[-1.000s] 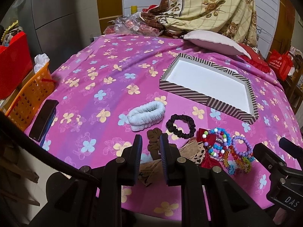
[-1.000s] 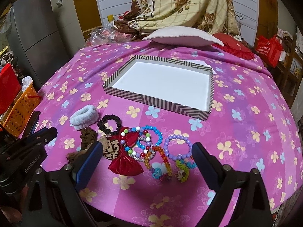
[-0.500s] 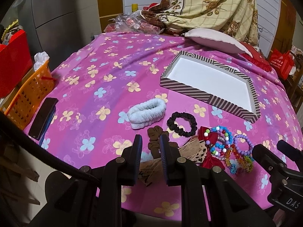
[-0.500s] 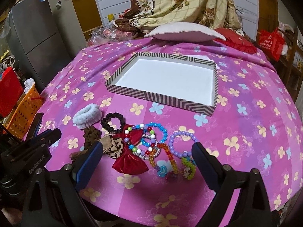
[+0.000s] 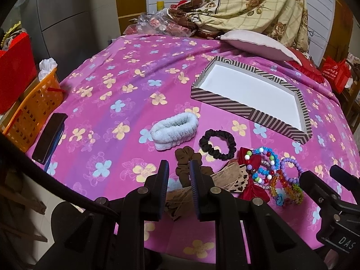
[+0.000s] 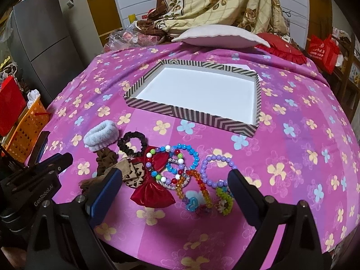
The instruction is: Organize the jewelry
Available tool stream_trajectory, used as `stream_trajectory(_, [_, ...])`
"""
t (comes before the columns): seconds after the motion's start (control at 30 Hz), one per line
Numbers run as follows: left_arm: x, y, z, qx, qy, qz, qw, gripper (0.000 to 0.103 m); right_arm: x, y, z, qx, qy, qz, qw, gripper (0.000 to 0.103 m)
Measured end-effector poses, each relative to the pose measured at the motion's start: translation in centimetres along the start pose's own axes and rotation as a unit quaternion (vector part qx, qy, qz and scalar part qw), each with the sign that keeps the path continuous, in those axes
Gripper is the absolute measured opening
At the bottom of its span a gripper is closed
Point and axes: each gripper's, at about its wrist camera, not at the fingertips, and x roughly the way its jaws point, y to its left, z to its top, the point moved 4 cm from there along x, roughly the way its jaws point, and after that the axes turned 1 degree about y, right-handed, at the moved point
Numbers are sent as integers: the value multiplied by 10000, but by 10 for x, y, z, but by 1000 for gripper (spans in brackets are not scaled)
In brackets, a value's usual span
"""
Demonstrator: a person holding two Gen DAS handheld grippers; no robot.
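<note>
- A pink flowered cloth (image 6: 292, 135) is covering the table, with a grey fridge (image 6: 45, 45) and an orange basket (image 5: 33, 110) standing at its left.
- A striped tray (image 6: 202, 118) is lying empty mid-table, a pale pillow (image 6: 216, 37) sitting behind it.
- Bead bracelets (image 6: 186, 168), a red bow (image 6: 155, 193) and scrunchies (image 5: 217, 144) are clustering near the front edge.
- The left gripper (image 5: 178, 173) is hovering part-open, gripping nothing.
- The right gripper (image 6: 175, 193) is gaping wide over the bracelets, empty.
</note>
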Motion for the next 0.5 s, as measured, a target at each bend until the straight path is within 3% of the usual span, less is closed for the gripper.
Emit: stream_trajectory(0.5, [11, -3, 0, -9, 131, 37, 9999, 31, 11, -4, 4, -17, 98, 27, 9999, 97])
